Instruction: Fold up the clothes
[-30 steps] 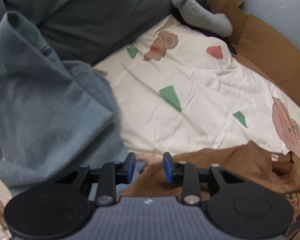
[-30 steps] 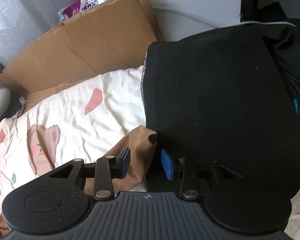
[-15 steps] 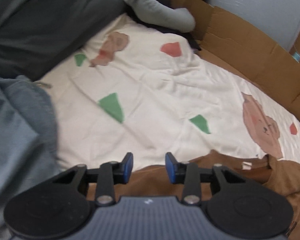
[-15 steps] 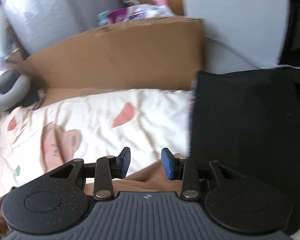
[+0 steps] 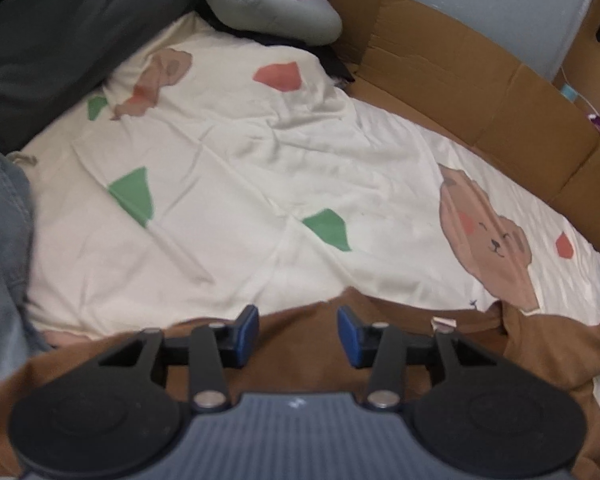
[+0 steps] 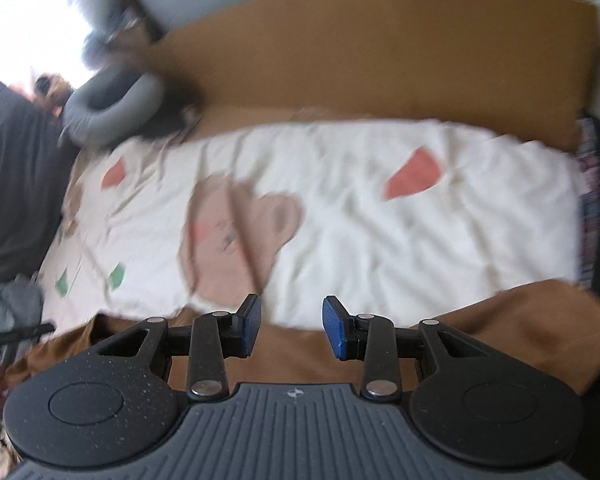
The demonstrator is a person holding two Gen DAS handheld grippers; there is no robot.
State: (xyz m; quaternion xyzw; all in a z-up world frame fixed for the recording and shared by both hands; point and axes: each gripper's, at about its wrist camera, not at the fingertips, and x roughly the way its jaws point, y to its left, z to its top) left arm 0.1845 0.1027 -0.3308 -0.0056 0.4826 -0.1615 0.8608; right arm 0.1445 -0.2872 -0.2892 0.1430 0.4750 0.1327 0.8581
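brown garment (image 5: pixel 300 364): spread along the near edge of the cream bedsheet (image 5: pixel 260 184), its collar opening and small label toward the right in the left wrist view; in the right wrist view the same brown garment (image 6: pixel 292 356) runs beneath both fingers, view blurred. left gripper (image 5: pixel 298 334): blue-padded jaws apart, nothing between them, poised over the garment's upper edge; contact with the cloth cannot be told. right gripper (image 6: pixel 291 326): jaws apart, empty, over the garment's far hem. bedsheet: wrinkled, printed with green and red shapes and bear faces. cardboard (image 5: pixel 480 76): flattened, standing along the far side of the sheet. grey neck pillow (image 5: pixel 268 12): at the far corner. blue-grey garment (image 5: pixel 4 240): heaped at the left edge. dark grey fabric (image 5: pixel 60 32): far left, beside the sheet.
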